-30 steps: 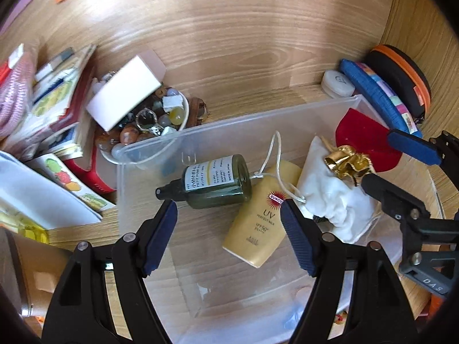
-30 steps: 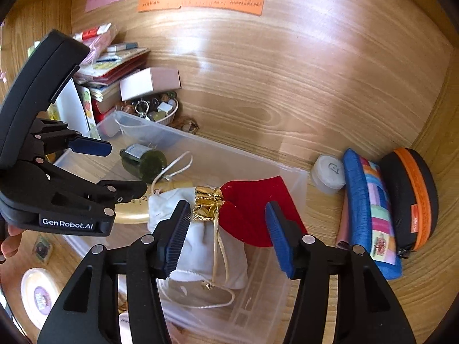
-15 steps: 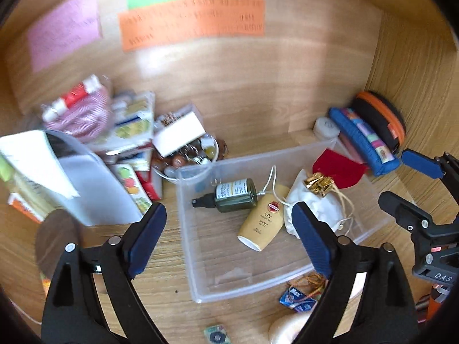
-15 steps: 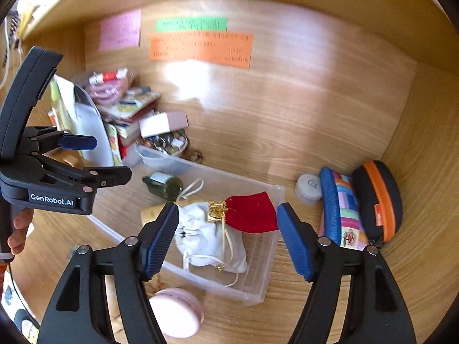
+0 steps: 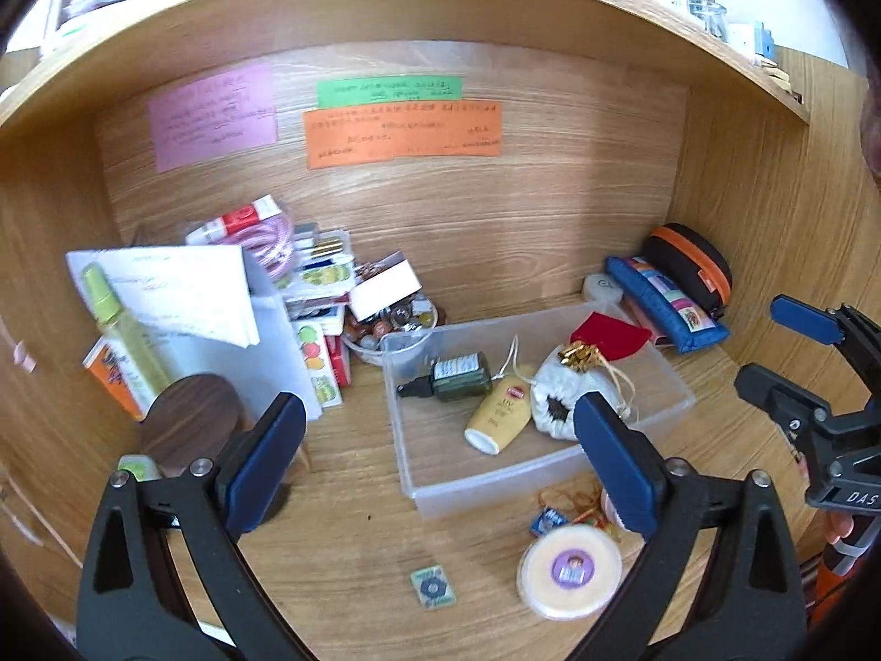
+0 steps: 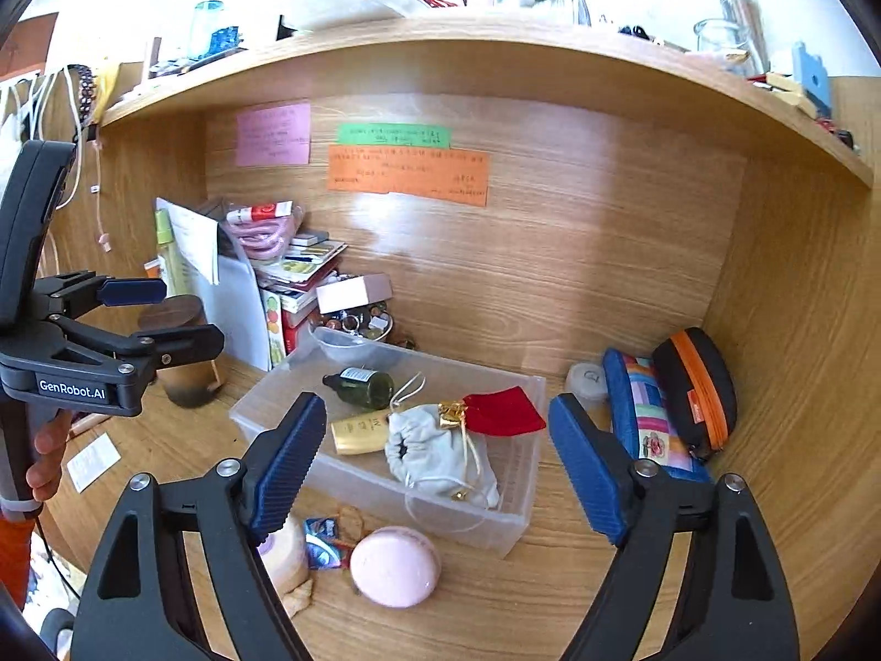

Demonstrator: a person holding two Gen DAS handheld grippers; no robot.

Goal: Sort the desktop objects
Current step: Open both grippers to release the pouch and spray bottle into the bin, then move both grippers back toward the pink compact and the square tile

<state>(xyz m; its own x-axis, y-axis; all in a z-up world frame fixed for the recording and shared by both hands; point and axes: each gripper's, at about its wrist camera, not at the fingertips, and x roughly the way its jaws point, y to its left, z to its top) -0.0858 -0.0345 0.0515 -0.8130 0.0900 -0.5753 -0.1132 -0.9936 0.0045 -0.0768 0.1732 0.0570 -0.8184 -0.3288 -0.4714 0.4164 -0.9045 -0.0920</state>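
A clear plastic bin (image 5: 495, 482) (image 6: 380, 487) sits on the wooden desk. It holds a dark green bottle (image 5: 460, 384) (image 6: 366, 385), a yellow UV tube (image 5: 498, 413) (image 6: 360, 432), a white drawstring pouch (image 5: 561, 396) (image 6: 440, 451) and a red pouch (image 5: 608, 333) (image 6: 504, 413). My left gripper (image 5: 435, 462) is open and empty, held back above the bin's near-left corner. My right gripper (image 6: 438, 460) is open and empty, pulled back over the bin. In front of the bin lie a round yellow tin (image 5: 570, 570), a pink round case (image 6: 393, 564), a blue packet (image 5: 548, 520) (image 6: 322, 548) and a small square packet (image 5: 433, 584).
A bowl of beads (image 5: 388, 330) with a white box on it touches the bin's back-left corner. Books, papers and a dark wooden-lidded jar (image 5: 192, 424) crowd the left. A white round tin (image 5: 603, 289), a blue pencil case (image 5: 666, 303) and a black-orange case (image 5: 691, 270) line the right wall.
Both grippers have pulled back and up from the bin, so the whole desk nook now shows. Both jaws have opened wider. The objects in the bin have not moved.
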